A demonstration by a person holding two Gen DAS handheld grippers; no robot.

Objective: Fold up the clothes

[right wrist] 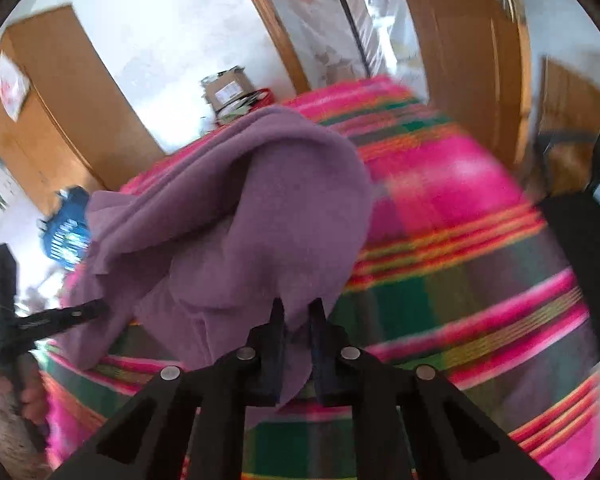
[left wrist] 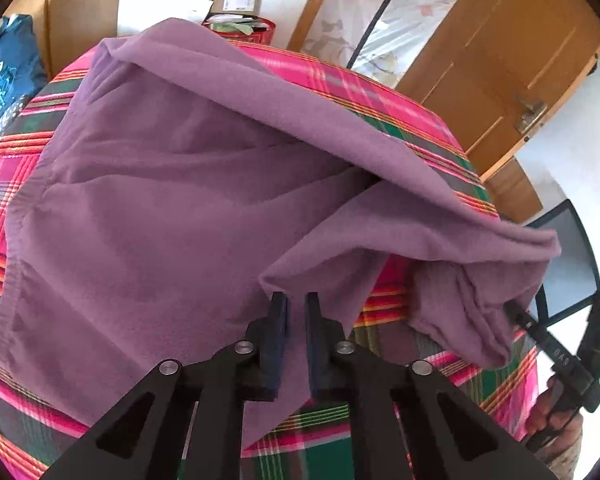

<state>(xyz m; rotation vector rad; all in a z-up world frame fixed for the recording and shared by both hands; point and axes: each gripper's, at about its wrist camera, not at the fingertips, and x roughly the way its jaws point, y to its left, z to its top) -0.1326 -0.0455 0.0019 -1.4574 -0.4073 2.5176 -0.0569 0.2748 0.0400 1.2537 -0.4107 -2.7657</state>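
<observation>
Both the left gripper (left wrist: pixel 296 300) and right gripper (right wrist: pixel 297 306) pinch the purple garment's (left wrist: pixel 160 208) lifted edge over the plaid cloth (left wrist: pixel 412 120), mid-fold; next, carry it across evenly.

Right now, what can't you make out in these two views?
- Left tool: its grip point on the purple garment is hidden by draped cloth in the left wrist view.
- Right wrist view: motion blur smears the plaid cover and the doors.
- Box label: too small to read.
- Garment type: bunched folds hide its outline.
</observation>
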